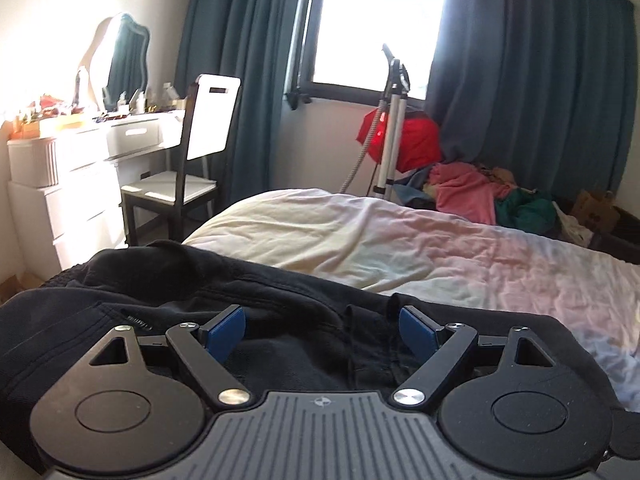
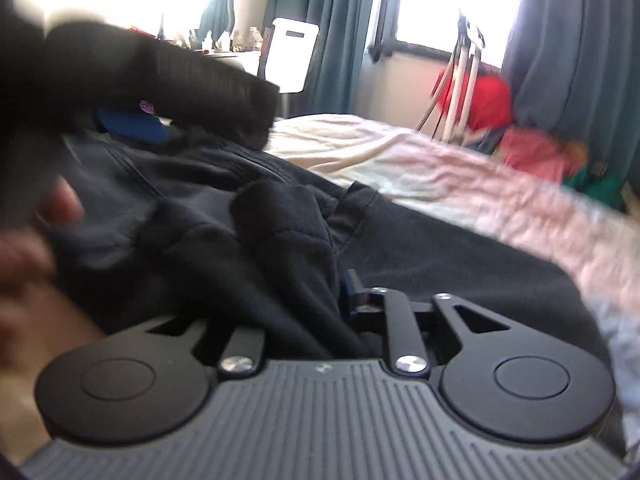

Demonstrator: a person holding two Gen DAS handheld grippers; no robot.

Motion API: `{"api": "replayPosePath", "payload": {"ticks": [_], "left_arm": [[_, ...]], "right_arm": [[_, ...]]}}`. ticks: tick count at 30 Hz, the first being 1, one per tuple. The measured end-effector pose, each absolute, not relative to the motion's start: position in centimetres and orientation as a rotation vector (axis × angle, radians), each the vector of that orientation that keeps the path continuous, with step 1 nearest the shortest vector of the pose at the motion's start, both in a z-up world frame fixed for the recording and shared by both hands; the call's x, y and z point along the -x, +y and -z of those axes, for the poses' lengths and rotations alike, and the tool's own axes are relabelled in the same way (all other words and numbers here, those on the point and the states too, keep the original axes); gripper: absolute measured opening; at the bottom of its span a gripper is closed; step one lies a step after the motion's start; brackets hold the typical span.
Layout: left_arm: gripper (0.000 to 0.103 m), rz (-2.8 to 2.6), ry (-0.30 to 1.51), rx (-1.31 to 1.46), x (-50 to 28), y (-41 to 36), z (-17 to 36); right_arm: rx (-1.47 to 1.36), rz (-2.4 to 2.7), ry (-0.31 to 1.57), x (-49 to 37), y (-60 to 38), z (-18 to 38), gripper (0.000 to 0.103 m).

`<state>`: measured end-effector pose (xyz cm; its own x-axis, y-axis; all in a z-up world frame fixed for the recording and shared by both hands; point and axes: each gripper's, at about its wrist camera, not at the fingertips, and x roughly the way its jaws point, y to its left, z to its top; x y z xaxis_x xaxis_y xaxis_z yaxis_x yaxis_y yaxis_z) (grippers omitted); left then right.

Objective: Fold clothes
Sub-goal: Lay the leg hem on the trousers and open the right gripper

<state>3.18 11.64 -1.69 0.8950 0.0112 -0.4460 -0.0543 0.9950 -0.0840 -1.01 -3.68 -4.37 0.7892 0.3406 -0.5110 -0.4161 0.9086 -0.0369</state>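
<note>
A black garment (image 1: 168, 288) lies spread over the near end of a bed with a pale sheet (image 1: 360, 240). My left gripper (image 1: 320, 320) hovers low over it, blue pads (image 1: 224, 332) wide apart and nothing between them. In the right wrist view the same black garment (image 2: 440, 256) fills the foreground. A bunched fold (image 2: 288, 240) of it lies between the fingers of my right gripper (image 2: 304, 284) and hides the left finger. The right blue pad (image 2: 349, 286) shows beside the fold, jaws partly apart. A ribbed black cuff (image 2: 168, 76) hangs blurred at the upper left.
A blurred hand (image 2: 44, 224) is at the left edge. A white dresser (image 1: 80, 160) with a mirror and a chair (image 1: 188, 176) stand left of the bed. Beyond the bed are a steamer stand (image 1: 392, 128), a pile of coloured clothes (image 1: 472, 192) and teal curtains (image 1: 528, 80).
</note>
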Motion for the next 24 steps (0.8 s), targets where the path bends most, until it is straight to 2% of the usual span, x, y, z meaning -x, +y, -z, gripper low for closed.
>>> {"api": "replayPosePath", "payload": {"ticks": [1, 3, 5, 13, 18, 24], "left_arm": [[0.087, -0.018, 0.46, 0.087, -3.1, 11.3, 1.8], [0.087, 0.014, 0.463, 0.076, -2.8, 10.6, 1.9], [0.087, 0.04, 0.481, 0.081, -2.7, 10.2, 2.2], [0.088, 0.119, 0.492, -0.036, -0.6, 7.4, 2.8], [0.088, 0.096, 0.578, -0.092, -1.3, 6.4, 4.8], [0.089, 0.074, 0.667, -0.151, -2.1, 5.9, 7.3]], "right_arm": [[0.117, -0.441, 0.539, 1.8, -4.3, 3.7, 0.042], [0.066, -0.484, 0.572, 3.6, -5.6, 2.5, 0.06], [0.043, -0.495, 0.586, 5.1, -7.2, 1.5, 0.064], [-0.1, -0.238, 0.478, 4.9, -15.5, 0.2, 0.065], [-0.197, -0.128, 0.524, 2.3, -18.7, 2.1, 0.065], [-0.161, -0.003, 0.605, 1.6, -19.3, 3.8, 0.064]]}}
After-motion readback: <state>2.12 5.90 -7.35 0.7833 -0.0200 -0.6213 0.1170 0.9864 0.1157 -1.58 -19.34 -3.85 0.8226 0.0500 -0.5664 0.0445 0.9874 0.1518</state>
